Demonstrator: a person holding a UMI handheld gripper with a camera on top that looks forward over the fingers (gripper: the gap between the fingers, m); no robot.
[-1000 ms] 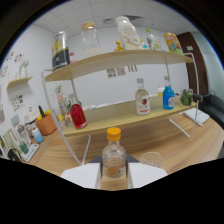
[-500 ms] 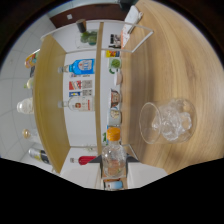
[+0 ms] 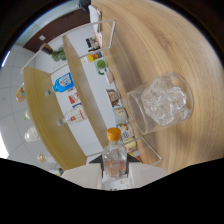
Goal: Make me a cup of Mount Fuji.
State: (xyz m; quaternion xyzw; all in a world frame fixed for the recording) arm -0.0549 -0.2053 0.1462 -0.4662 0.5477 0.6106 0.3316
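One orange-capped bottle (image 3: 114, 159), one ice-filled glass (image 3: 159, 102), one two-tier shelf rack (image 3: 80, 107), one wooden table (image 3: 165, 45)

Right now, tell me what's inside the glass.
The glass on the wooden table is filled with ice cubes. Any liquid beneath them cannot be made out. The gripper holds an orange-capped bottle.

**Change since the earlier views: rotation and approach to the glass**

Your gripper (image 3: 114, 167) now views the scene rolled onto its side; one second ago the shelf rack (image 3: 75, 100) stood upright. Since half a second ago, the ice-filled glass (image 3: 161, 102) appears larger and nearer the orange-capped bottle (image 3: 114, 155), and the rack tilts further.
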